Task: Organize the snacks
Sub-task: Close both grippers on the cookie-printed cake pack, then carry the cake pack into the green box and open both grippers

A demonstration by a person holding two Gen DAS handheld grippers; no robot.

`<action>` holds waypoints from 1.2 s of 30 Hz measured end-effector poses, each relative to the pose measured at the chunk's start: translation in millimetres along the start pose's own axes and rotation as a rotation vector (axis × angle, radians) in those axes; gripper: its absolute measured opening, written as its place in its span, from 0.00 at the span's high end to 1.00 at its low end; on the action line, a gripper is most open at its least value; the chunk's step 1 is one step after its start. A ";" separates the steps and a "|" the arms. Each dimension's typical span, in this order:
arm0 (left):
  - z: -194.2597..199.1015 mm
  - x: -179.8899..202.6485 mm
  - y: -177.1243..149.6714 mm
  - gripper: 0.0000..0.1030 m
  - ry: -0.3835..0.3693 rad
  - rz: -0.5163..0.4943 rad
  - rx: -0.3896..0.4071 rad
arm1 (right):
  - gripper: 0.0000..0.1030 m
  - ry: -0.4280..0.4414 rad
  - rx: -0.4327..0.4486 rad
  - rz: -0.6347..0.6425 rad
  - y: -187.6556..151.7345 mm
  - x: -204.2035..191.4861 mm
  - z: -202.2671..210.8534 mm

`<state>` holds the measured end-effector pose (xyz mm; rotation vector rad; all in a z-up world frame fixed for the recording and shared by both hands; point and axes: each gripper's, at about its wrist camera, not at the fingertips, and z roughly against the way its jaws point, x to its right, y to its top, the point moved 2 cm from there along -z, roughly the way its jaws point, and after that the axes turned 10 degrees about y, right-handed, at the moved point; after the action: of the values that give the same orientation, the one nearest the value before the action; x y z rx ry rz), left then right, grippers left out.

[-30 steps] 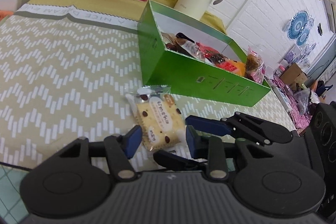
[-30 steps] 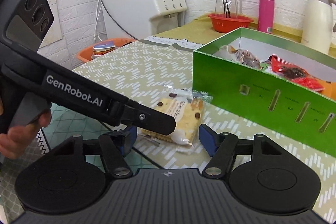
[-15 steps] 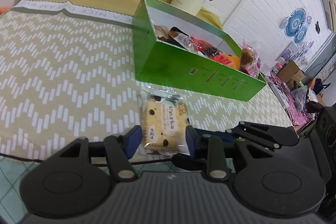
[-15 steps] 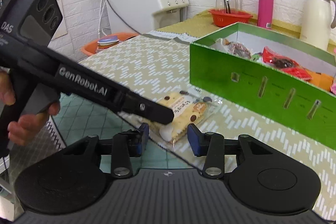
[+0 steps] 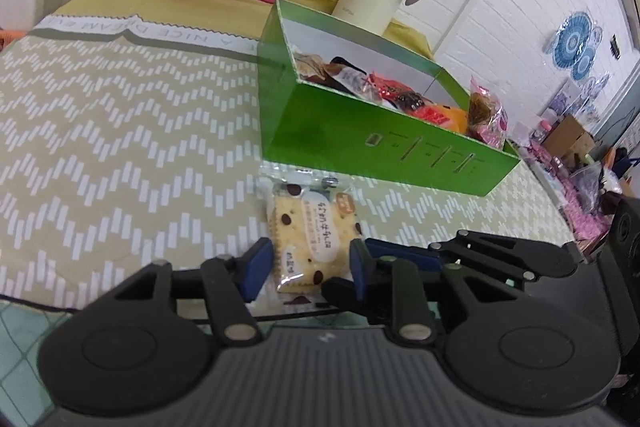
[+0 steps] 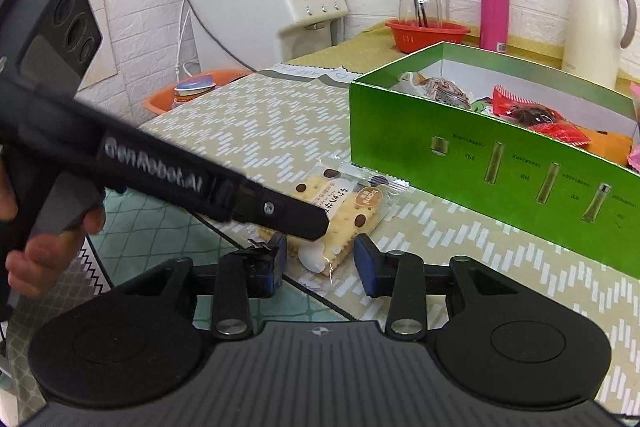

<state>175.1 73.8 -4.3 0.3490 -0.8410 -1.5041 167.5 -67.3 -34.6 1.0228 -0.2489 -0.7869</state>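
Where fingers (image 5: 256,263) flank it, cracker packet (image 5: 312,231) hides.

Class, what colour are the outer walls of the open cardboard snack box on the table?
Bright green outside, white inside: the open cardboard snack box shows best in the right wrist view.

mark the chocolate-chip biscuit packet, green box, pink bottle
clear-wrapped chocolate-chip biscuit packet (image 5: 310,235), left wrist view, label middle
open green cardboard box (image 5: 344,135), left wrist view, long front wall
pink cylindrical bottle (image 6: 494,11), right wrist view, mid body
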 end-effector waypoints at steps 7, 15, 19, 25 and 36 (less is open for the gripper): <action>27.9 8.5 -2.5 0.95 -0.005 0.008 0.052 | 0.50 -0.013 0.037 0.007 0.6 -9.8 26.8; 69.2 31.7 22.2 0.96 -0.031 -0.020 0.200 | 0.52 -0.057 0.185 0.088 26.8 -23.0 66.6; 64.6 39.6 49.7 0.96 -0.063 -0.007 0.229 | 0.52 -0.098 0.247 0.104 45.7 -10.9 72.8; 41.9 54.4 89.4 0.96 -0.090 -0.009 0.242 | 0.52 -0.153 0.301 0.104 67.4 19.8 70.2; -22.3 56.8 125.0 0.96 -0.075 0.012 0.172 | 0.52 -0.162 0.299 0.010 75.2 71.8 41.1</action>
<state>273.1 23.8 80.9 0.4155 -1.0335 -1.4442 231.6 -123.1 38.0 1.2380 -0.5215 -0.8408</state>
